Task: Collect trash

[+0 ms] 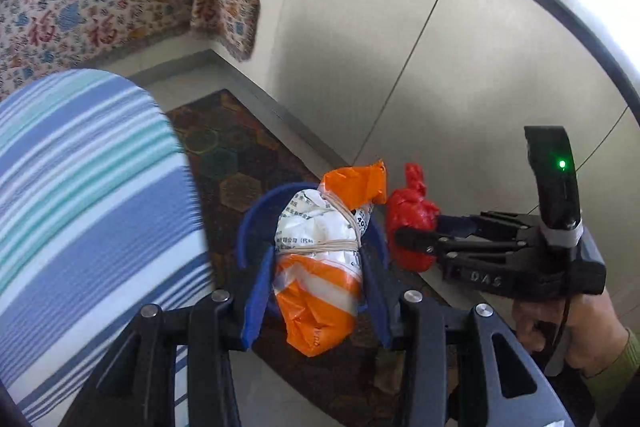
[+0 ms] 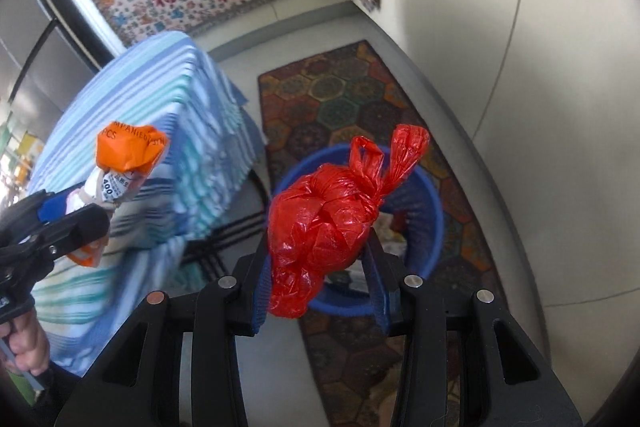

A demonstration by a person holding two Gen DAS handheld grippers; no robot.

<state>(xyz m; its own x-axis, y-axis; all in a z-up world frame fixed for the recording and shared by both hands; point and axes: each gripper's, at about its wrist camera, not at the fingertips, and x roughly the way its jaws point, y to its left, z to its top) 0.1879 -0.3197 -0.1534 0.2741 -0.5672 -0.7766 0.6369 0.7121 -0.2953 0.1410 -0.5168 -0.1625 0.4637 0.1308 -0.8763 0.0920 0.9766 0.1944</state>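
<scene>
Two bundles clamped between fingers, left gripper (image 1: 318,283) on orange-white bag (image 1: 320,267), right gripper (image 2: 320,279) on red bag (image 2: 320,227), above blue bin (image 2: 424,195).

We see an orange-and-white plastic bundle bound with rubber bands (image 1: 320,263), upright and held in the air over the round blue plastic waste basket (image 2: 430,223). Just beside it, a knotted red plastic bag (image 2: 324,223) with twisted ears up is likewise held above that basket, whose bottom holds scraps.
</scene>
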